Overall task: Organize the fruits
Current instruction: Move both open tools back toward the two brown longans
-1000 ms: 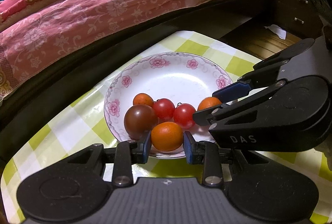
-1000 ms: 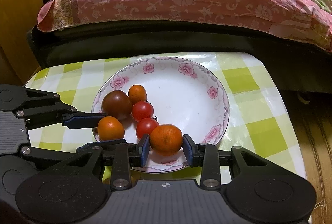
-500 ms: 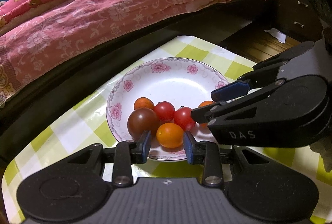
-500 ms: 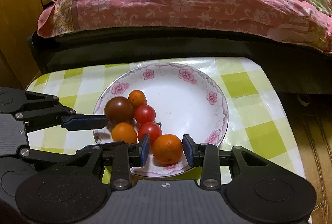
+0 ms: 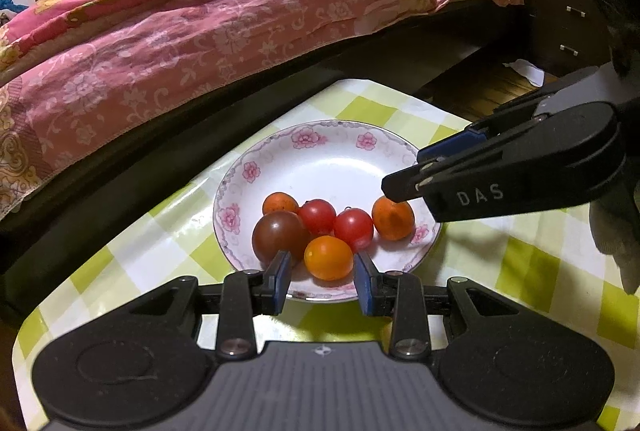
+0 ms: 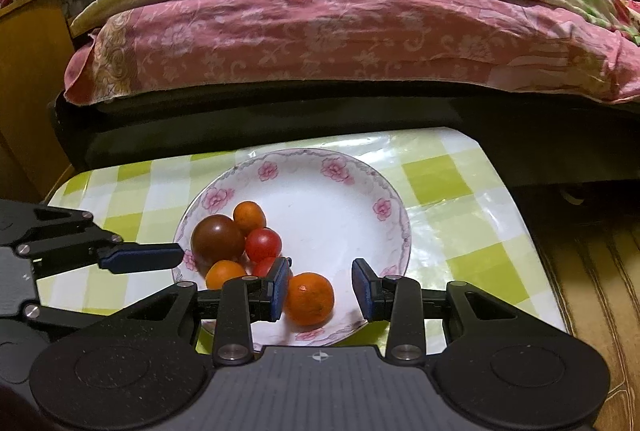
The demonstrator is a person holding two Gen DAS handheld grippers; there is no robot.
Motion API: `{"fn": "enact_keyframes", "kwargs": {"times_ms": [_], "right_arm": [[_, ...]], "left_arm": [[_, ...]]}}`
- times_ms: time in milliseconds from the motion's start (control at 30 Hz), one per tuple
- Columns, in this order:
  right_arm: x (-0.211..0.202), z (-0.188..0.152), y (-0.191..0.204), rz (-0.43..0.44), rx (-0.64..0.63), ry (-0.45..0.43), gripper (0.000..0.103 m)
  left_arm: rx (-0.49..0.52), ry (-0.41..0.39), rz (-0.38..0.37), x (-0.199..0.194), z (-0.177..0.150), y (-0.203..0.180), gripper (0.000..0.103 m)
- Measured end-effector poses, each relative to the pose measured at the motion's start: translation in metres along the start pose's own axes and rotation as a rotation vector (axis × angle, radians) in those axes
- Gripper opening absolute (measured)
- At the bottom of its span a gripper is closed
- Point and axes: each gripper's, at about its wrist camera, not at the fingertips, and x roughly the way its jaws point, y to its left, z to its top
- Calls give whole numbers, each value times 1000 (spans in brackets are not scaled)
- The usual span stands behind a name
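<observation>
A white floral plate (image 5: 340,159) (image 6: 344,199) holds several fruits: a dark brown tomato (image 5: 280,235) (image 6: 217,238), two red cherry tomatoes (image 5: 318,215) (image 5: 354,227), and three small oranges (image 5: 328,257) (image 5: 393,218) (image 5: 280,203). My left gripper (image 5: 322,281) is open and empty, raised just in front of the near orange. My right gripper (image 6: 322,285) is open and empty, with an orange (image 6: 310,298) lying free on the plate below it. Each gripper shows in the other's view.
The plate sits on a small table with a green-and-white checked cloth (image 5: 520,271) (image 6: 460,231). A bed with a pink floral quilt (image 5: 200,15) (image 6: 340,19) stands close behind. A wooden cabinet (image 6: 28,79) is at the left, a dark drawer unit (image 5: 568,27) at the right.
Both grippers have opened, released their oranges onto the plate, and pulled up and back. The oranges now lie free among the other fruits.
</observation>
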Motion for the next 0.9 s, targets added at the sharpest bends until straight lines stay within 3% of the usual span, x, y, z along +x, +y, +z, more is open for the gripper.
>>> {"fn": "enact_keyframes", "kwargs": {"times_ms": [533,900], "right_arm": [[-21,-28,11,72,-43,79,32],[-17,-40,0,54,-23,145,32]], "left_arm": [[65,30,-72,-24,-22,-9,41],[100,86,-135,-8,-32,-33,41]]}}
